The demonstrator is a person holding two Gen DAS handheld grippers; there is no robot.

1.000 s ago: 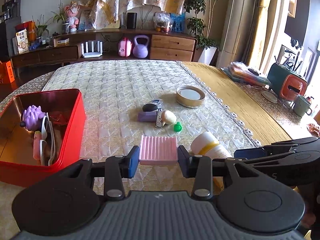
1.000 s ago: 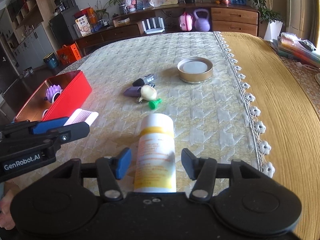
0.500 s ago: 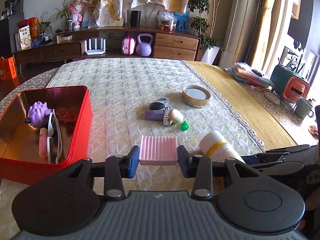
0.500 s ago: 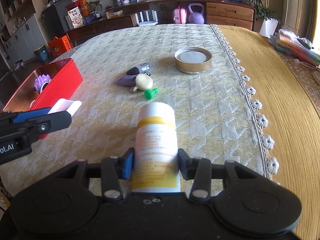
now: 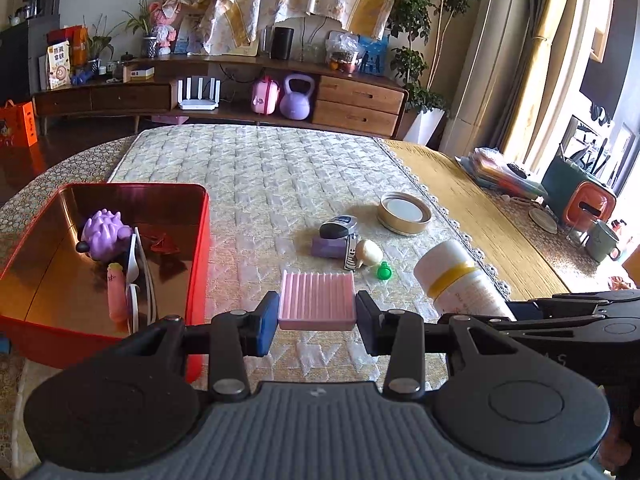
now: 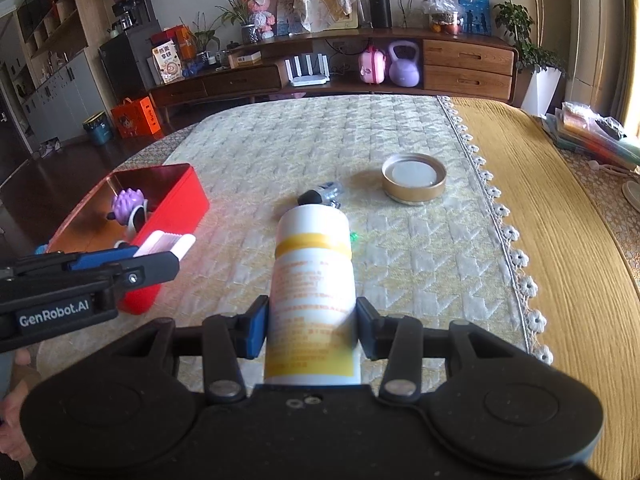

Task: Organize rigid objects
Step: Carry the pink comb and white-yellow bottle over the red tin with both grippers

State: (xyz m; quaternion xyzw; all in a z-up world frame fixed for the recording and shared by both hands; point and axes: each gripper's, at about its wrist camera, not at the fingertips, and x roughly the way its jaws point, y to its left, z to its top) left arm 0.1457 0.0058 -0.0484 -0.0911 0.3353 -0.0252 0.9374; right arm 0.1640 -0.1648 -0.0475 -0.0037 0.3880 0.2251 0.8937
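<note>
On a quilted cream tablecloth (image 5: 256,184) with a red tin (image 5: 198,248) at the left, a ribbed pink soap dish (image 5: 317,301) is clamped between the left gripper's (image 5: 317,320) pads. A white, yellow-banded bottle (image 6: 312,292) is gripped by the right gripper (image 6: 311,326), whose jaws have just been closing onto it; a second ago it lay loose between them. "GenRobot.AI" is printed on the left gripper.
</note>
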